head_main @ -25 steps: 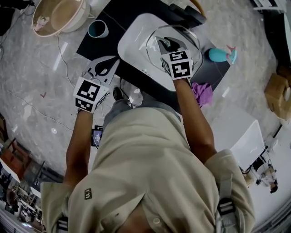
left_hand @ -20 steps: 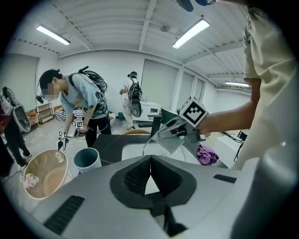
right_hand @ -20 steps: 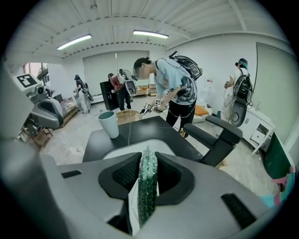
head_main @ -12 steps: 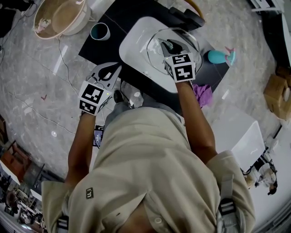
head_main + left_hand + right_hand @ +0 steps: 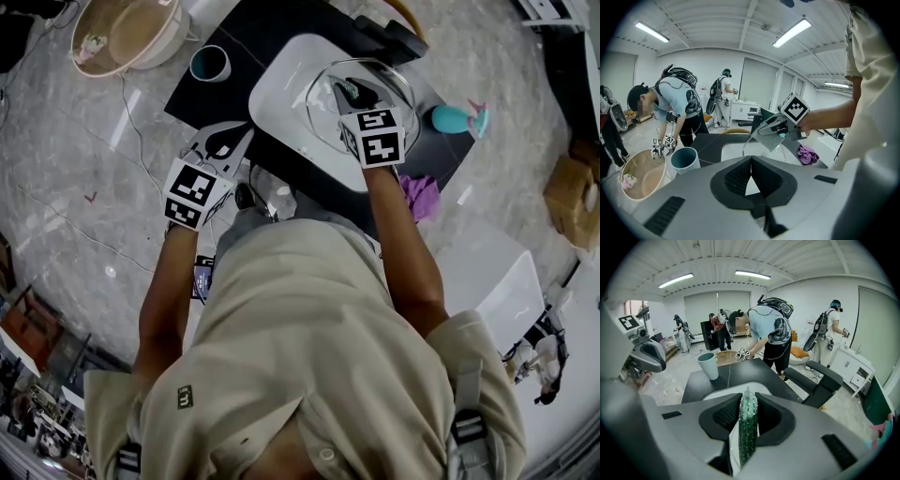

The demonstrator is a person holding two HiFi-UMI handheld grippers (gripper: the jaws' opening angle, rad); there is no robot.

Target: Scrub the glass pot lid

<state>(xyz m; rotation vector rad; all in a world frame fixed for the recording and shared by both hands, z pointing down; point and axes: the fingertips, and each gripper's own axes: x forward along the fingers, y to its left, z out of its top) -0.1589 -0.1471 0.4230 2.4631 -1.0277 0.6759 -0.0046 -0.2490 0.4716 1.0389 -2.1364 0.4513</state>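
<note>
The left gripper is hanging over the near edge of the black table, its jaws lying pressed together with nothing between them, and it is pointing toward the white tray. Beyond it, further left, a beige basin is sitting on the floor, and a teal cup is standing upright on the table's far left corner. The tray is lying in the middle of the table, and the glass pot lid is resting flat inside it, toward its right side. The right gripper is reaching over the lid, its jaws clamping a glittery green scrubbing pad that is sticking out past the tips; whether the pad is touching the glass cannot be told. Right of the tray, a purple cloth is lying crumpled at the table's edge, and a teal object is sitting just beyond it.
</note>
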